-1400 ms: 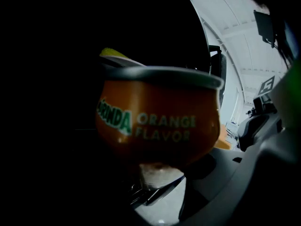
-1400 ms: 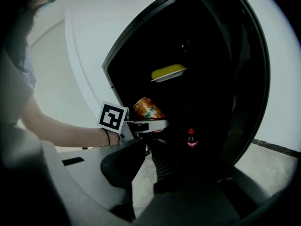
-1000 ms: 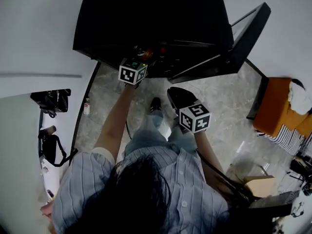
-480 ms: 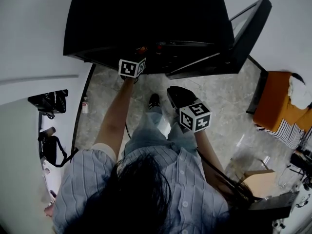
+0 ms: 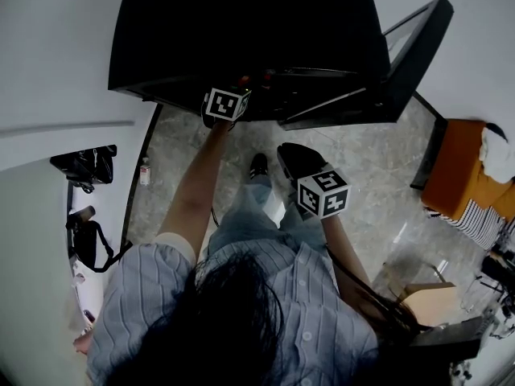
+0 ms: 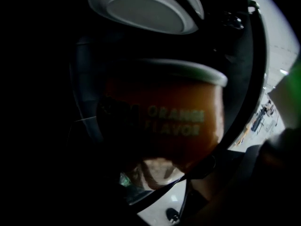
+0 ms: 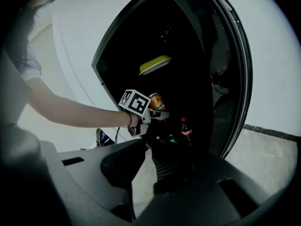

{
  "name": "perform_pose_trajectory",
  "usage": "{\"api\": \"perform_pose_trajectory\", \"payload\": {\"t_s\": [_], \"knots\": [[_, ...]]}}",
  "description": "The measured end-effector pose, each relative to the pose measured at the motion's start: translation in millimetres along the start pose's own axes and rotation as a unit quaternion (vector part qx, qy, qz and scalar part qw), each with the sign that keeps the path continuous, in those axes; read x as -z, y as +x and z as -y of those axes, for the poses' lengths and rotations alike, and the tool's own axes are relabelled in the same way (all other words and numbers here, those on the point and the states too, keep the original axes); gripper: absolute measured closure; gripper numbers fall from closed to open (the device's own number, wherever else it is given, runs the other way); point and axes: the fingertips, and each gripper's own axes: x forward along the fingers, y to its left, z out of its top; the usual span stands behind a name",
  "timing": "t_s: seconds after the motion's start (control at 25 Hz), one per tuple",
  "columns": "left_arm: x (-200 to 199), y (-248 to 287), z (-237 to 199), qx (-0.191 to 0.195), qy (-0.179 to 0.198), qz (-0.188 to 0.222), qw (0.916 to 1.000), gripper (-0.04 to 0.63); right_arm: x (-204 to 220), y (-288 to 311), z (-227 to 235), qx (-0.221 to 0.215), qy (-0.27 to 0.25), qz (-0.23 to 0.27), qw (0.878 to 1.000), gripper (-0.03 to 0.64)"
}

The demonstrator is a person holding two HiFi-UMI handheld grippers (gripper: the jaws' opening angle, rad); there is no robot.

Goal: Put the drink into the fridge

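Left hand-held gripper (image 7: pixel 159 110) is inside the open black fridge (image 5: pixel 241 22), its jaws closed on the sides of an orange metal drink can (image 6: pixel 164 121) lettered "ORANGE FLAVOR". The can stands roughly upright in the opening. It is below a shallow white dish (image 7: pixel 155 64) on an upper shelf and above a dark cola bottle with a red cap (image 7: pixel 185 128) lower down. We cannot tell whether the can's base touches a shelf, as the interior is too dark.

Right hand-held gripper (image 7: pixel 150 147) hangs outside the fridge in front of the person. Its jaws look drawn together at the tips with nothing between them. The black-framed fridge door (image 5: pixel 414 51) stands open on the right.

Handling, as we judge it:
- **Weight and stiffness:** a full can is fairly weighty for its size. It is stiff end to end but thin in the wall, so a hard squeeze would dent it.
- **Surface:** the painted metal is smooth and may slip, more so once cold and wet.
- **Where to hold:** mid-body across the round wall is the sound place. The rim and base give the jaws little to bite.
- **Release:** we would want it level and seated first, since the bottles stand below it if it tips.
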Motion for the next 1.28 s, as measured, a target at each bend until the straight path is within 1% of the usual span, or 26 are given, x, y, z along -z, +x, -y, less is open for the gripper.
{"api": "perform_pose_trajectory", "payload": {"t_s": [0.08,0.16,0.24,0.36,0.56,0.68,0.76,0.84,1.04,1.16,1.28], "knots": [[1,3,-3,-0.004,-0.024,-0.010,0.9997,0.249,4,-2,0,0.001,0.002,-0.002,1.000,0.566],[2,5,-8,-0.019,-0.043,-0.019,0.9987,0.249,8,-5,0,0.003,0.003,-0.003,1.000,0.566],[3,7,-13,-0.038,-0.052,-0.030,0.9974,0.249,13,-8,1,0.007,0.005,-0.005,1.000,0.566],[2,11,-17,-0.057,-0.053,-0.034,0.9964,0.249,19,-13,5,0.012,0.013,-0.005,1.000,0.566],[5,13,-17,-0.070,-0.041,-0.036,0.9961,0.249,25,-20,10,0.018,0.025,-0.002,1.000,0.566],[5,12,-14,-0.054,-0.044,-0.038,0.9969,0.242,26,-24,12,0.020,0.025,-0.001,1.000,0.566],[2,8,-12,-0.032,-0.060,-0.029,0.9973,0.239,27,-27,12,0.021,0.025,0.000,0.999,0.566],[0,3,-12,-0.018,-0.076,-0.018,0.9968,0.239,28,-29,13,0.021,0.024,0.000,0.999,0.566],[15,-13,-9,-0.021,-0.081,-0.023,0.9963,0.239,29,-34,11,0.018,0.022,0.001,1.000,0.566],[25,-27,-5,-0.026,-0.097,-0.018,0.9948,0.239,28,-36,13,0.018,0.025,0.006,1.000,0.566],[37,-42,9,-0.011,-0.105,-0.018,0.9942,0.241,25,-38,16,0.019,0.030,0.012,0.999,0.566]]}}
